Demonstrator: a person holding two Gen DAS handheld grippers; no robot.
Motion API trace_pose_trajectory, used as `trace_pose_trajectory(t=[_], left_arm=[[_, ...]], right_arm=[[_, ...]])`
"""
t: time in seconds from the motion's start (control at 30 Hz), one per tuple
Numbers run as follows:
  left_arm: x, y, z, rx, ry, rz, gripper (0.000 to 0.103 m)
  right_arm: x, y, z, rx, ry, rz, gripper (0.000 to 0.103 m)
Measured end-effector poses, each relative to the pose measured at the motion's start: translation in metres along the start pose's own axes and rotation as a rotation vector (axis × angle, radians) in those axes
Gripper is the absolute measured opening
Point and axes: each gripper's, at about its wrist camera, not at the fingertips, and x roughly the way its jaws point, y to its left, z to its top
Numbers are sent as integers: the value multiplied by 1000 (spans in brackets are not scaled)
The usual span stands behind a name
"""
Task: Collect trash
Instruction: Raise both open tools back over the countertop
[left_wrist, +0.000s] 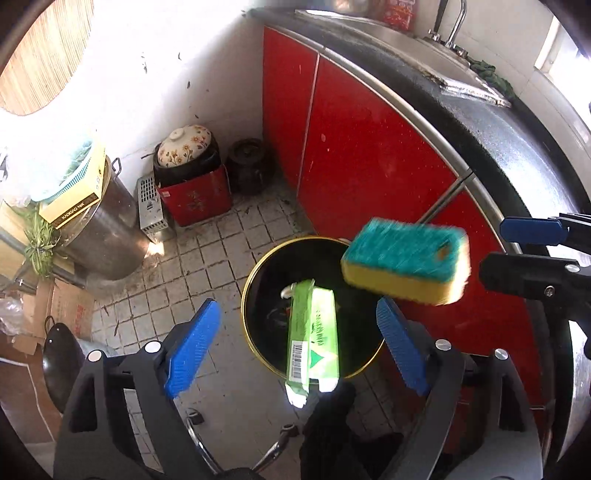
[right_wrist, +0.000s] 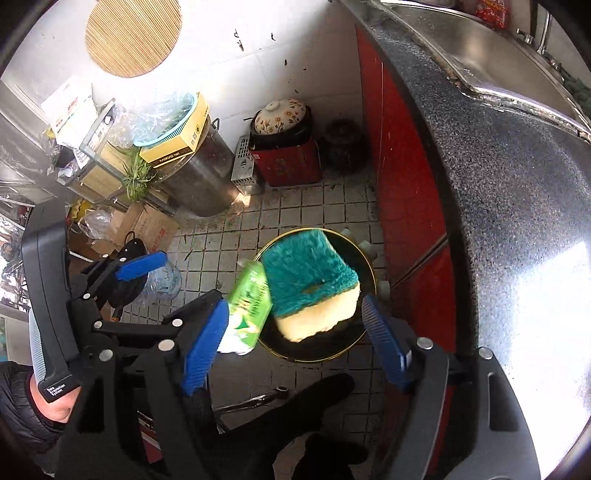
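Observation:
A black round trash bin (left_wrist: 266, 295) with a gold rim stands on the tiled floor by the red cabinets; it also shows in the right wrist view (right_wrist: 365, 273). A green tissue packet (left_wrist: 314, 332) hangs in the air between the fingers of my open left gripper (left_wrist: 299, 343), touching neither. A green-and-yellow sponge (left_wrist: 406, 262), motion-blurred, is in the air over the bin's right side. In the right wrist view the sponge (right_wrist: 314, 284) and the packet (right_wrist: 251, 306) float between the fingers of my open right gripper (right_wrist: 295, 336), above the bin. Both grippers are empty.
Red cabinet doors (left_wrist: 362, 147) and a dark speckled counter (right_wrist: 517, 184) with a steel sink (left_wrist: 454, 62) run along the right. A steel pot (left_wrist: 107, 229), a red box (left_wrist: 199, 199) with a flowered ceramic pot and cardboard boxes (right_wrist: 147, 225) crowd the far wall. A wok (left_wrist: 55, 362) lies at left.

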Motion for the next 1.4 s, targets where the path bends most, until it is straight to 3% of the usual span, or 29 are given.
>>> trace_pose_trajectory(t=[0.3,0.43,0.57,0.7,0.97,1.23,1.4], left_arm=[[-11,-3,5,16,1,-1,84],[-28,-17,11,49,-14,-11,84],[-53,-47,21,129,-50,-32,87],[-77,-98,33,247,-85,-113,87],[-127,-266,32,622,-147,-378,93],[-185,-424,-39,1036,-183,-628,93],[-212,-471,-84,1196,-172,-716,93]], right_arm=[[-26,-5,-9,19,-31,4,73],[-56,-11,-19,47,-74,4,76],[-102,-28,-39,108,-136,-28,78],[-160,-56,-72,202,-214,-113,79],[-285,-139,-192,561,-405,-340,81],[-380,-177,-354,939,-466,-604,82],[-398,-173,-428,1101,-493,-650,82]])
